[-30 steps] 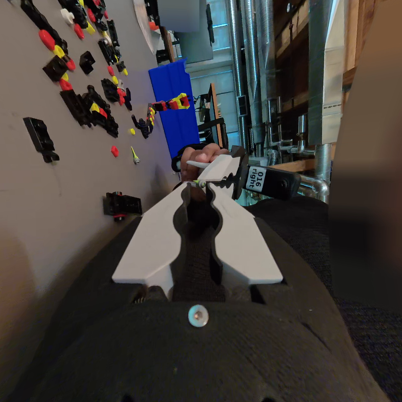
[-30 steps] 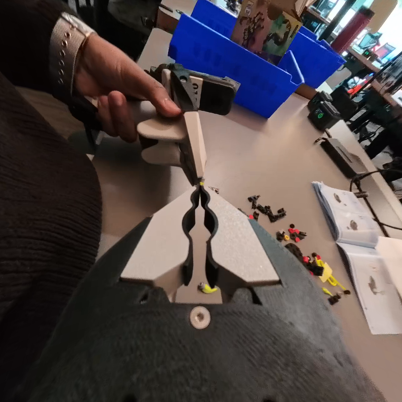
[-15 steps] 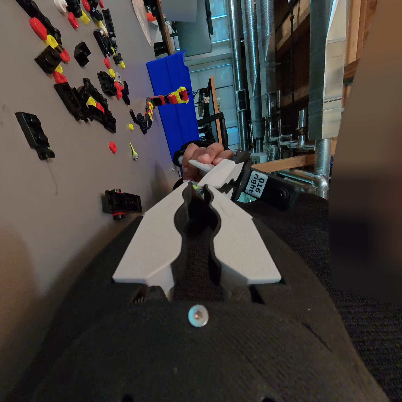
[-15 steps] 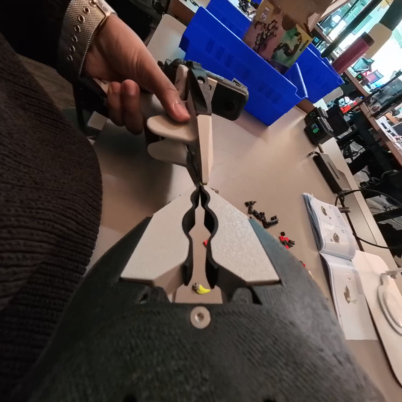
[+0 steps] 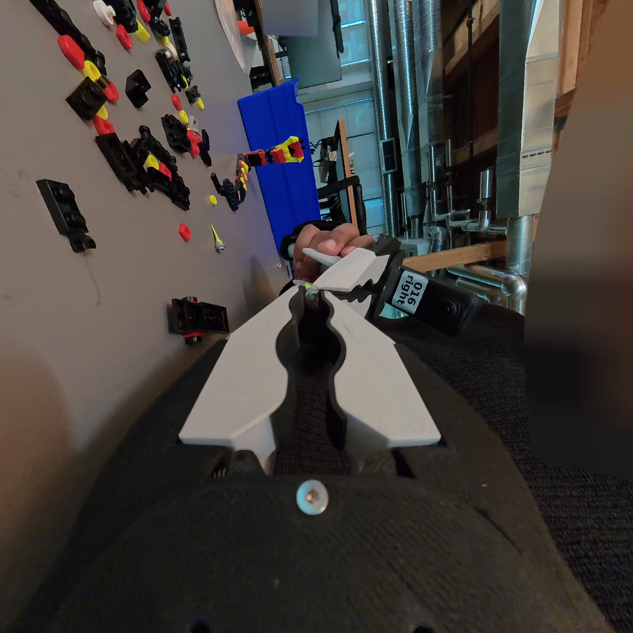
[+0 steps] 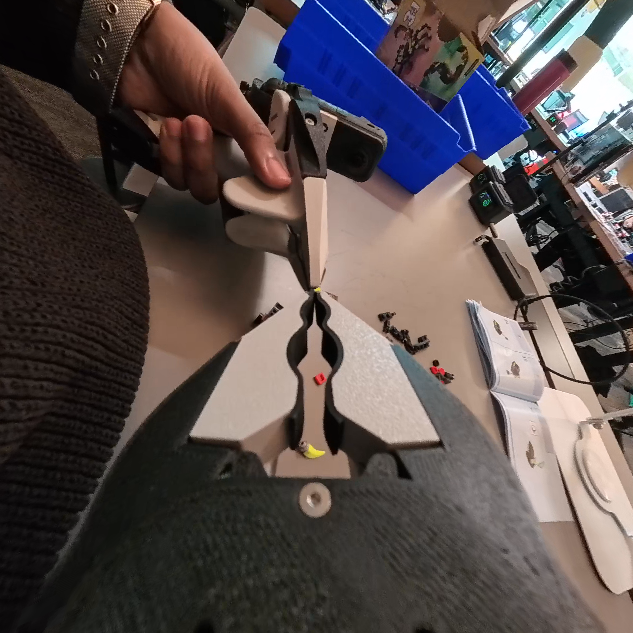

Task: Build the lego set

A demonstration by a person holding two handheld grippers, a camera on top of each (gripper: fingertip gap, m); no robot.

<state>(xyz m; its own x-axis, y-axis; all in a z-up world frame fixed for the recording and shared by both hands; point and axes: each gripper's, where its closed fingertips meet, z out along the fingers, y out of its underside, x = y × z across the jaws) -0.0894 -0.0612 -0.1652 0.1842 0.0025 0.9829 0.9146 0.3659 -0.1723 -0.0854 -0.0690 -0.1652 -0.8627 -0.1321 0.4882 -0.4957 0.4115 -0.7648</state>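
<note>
To the left of the left gripper [image 5: 311, 295], loose black, red and yellow lego pieces [image 5: 144, 161] lie scattered on the grey table [image 5: 120, 274], well apart from it; a black block [image 5: 198, 317] sits nearer. At its tips, the fingers are pressed together on a small yellow-green claw piece [image 5: 310, 291]. The right gripper [image 6: 315, 294] meets it tip to tip, its fingers likewise closed on the same piece. To the right of the right gripper, an open instruction booklet [image 6: 507, 356] lies beyond more pieces.
</note>
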